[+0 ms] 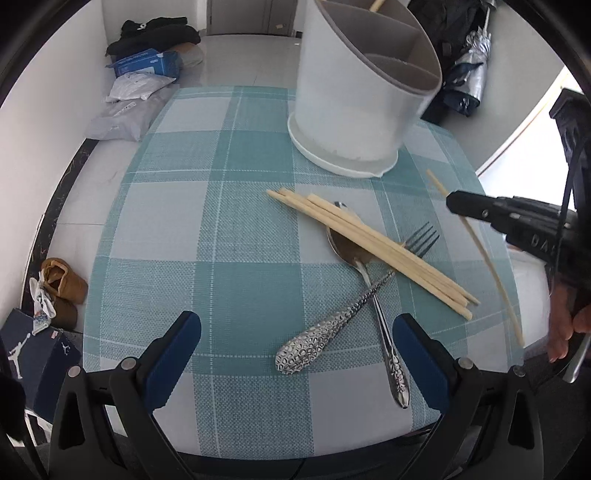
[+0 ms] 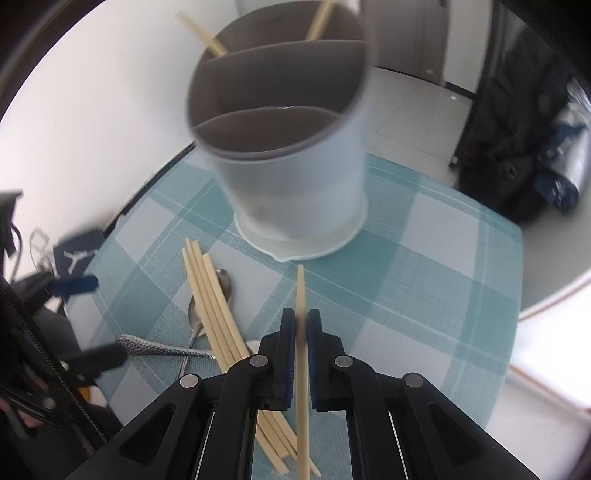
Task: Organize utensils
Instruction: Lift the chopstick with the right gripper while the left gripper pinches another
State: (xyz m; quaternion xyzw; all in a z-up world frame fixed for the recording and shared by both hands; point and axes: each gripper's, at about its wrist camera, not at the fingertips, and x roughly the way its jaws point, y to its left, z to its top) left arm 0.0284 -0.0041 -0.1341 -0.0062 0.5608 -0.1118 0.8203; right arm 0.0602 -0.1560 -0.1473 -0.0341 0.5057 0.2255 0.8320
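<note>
A white utensil holder (image 1: 354, 96) with grey dividers stands at the far side of the checked placemat (image 1: 192, 236); it also shows in the right wrist view (image 2: 291, 155), with chopsticks (image 2: 201, 31) in its far compartment. My right gripper (image 2: 301, 321) is shut on a single chopstick (image 2: 301, 354) and holds it above the mat; the same gripper (image 1: 452, 201) and chopstick (image 1: 480, 251) show at the right of the left wrist view. Several chopsticks (image 1: 373, 247) lie across a spoon (image 1: 365, 273) and a fork (image 1: 343, 317). My left gripper (image 1: 295, 332) is open and empty over the near mat.
Bags and a blue box (image 1: 147, 64) lie on the floor at the far left. Shoes (image 1: 61, 284) and a shoebox (image 1: 29, 354) sit left of the table. Dark bags (image 1: 465, 66) are at the far right.
</note>
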